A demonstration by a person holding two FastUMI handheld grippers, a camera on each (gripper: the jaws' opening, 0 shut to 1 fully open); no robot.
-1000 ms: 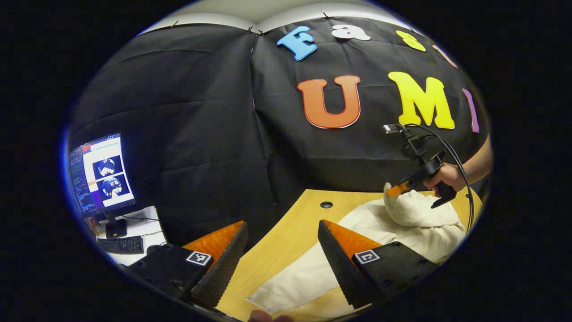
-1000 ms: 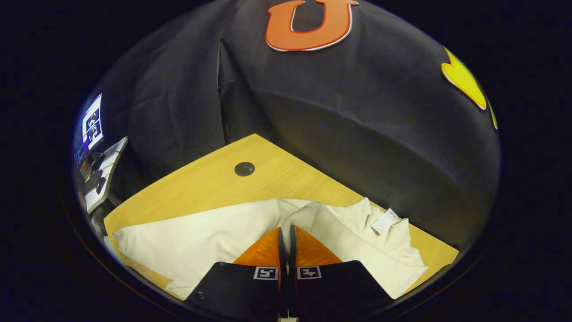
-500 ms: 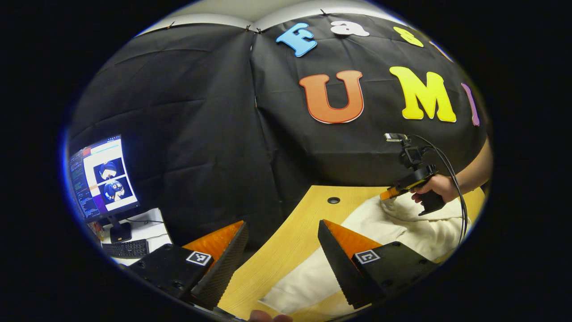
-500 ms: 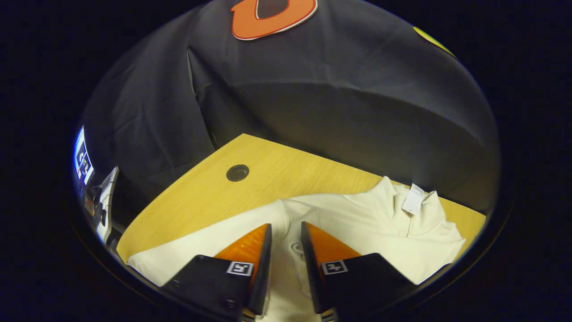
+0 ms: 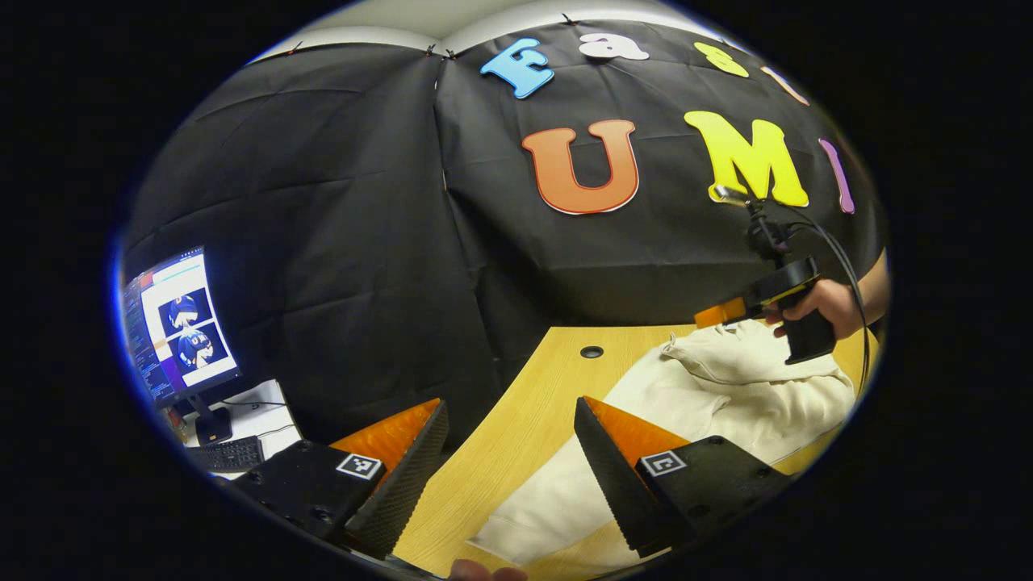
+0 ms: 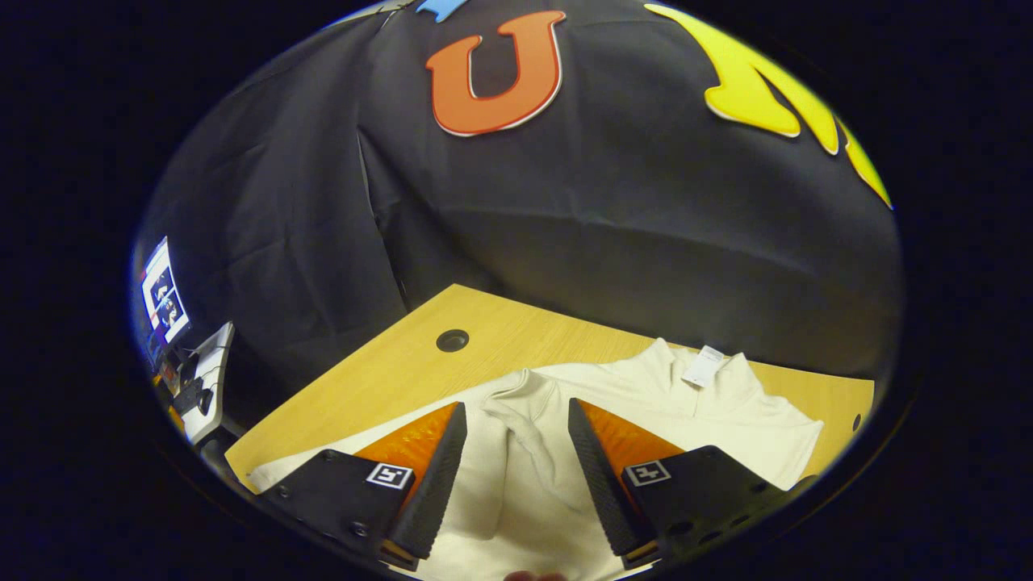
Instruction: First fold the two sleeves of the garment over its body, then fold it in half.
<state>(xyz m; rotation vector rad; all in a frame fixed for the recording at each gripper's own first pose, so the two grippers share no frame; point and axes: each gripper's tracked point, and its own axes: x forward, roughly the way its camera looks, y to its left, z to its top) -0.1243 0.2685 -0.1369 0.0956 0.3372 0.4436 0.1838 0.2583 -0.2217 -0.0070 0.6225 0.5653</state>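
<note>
A cream garment [image 6: 686, 420] of soft, thick knit lies on a light wood-grain table [image 6: 379, 375], spread from the table's near edge toward its far right corner. In the right gripper view its stand-up collar, with a small white tag [image 6: 700, 365] sewn inside, points toward the far edge, and a sleeve [image 6: 524, 420] lies folded over the body, its ribbed cuff rumpled into a rounded ridge. The right gripper [image 6: 510, 411] hangs above that sleeve with its jaws spread wide, nothing between them; the fingers [image 6: 440, 476] are wedge-shaped with ridged, saw-toothed inner faces and carry small square markers on their housings.

In the left gripper view the left gripper [image 5: 510, 407] is also spread apart and holds nothing, poised over the table's near edge, where bare wood and the smooth hem end of the garment [image 5: 565, 492] show between its fingers. Farther off, a hand [image 5: 823, 303] grips the right gripper's [image 5: 721, 312] handle just above the bunched cloth near the far right corner, a black cable looping from it. A round dark grommet hole [image 5: 591, 352] sits in the tabletop near the far edge. Beyond the table's left side stand a lit monitor [image 5: 179, 323] and a keyboard [image 5: 227, 453] on a white desk.
</note>
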